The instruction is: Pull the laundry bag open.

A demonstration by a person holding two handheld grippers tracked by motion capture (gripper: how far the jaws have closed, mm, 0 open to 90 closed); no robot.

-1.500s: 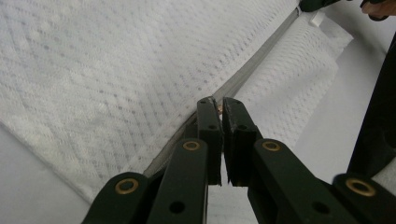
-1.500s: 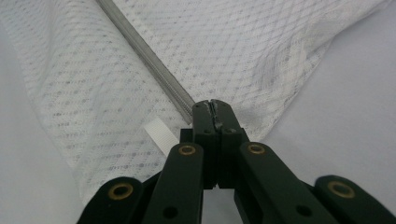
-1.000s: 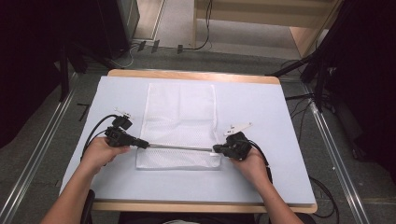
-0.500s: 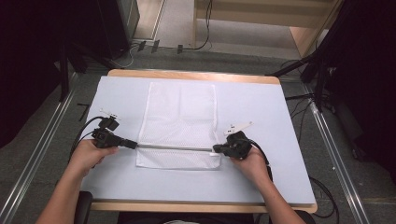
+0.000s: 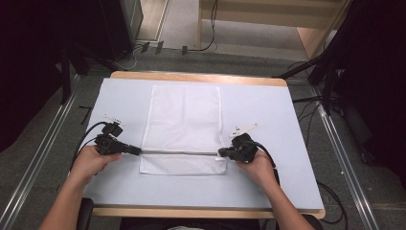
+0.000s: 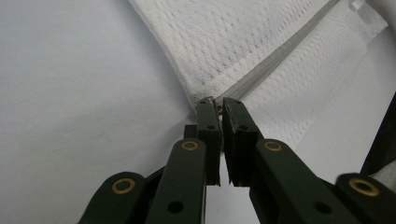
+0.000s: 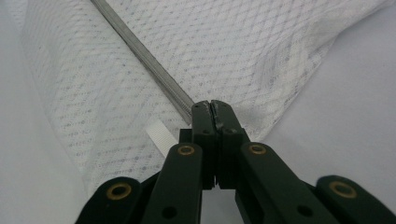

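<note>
Leftward travel of the left gripper (image 5: 135,151) along the zipper (image 5: 179,153) is recorded. The zipper pull (image 6: 218,108) is pinched at the mesh bag's (image 5: 184,117) left edge; the right gripper (image 5: 221,153) is clamped on the bag's opposite end.

A white mesh bag (image 5: 184,127) with a grey zipper (image 5: 179,153) is lying on a pale blue table cover (image 5: 268,120), black grippers beside it.
</note>
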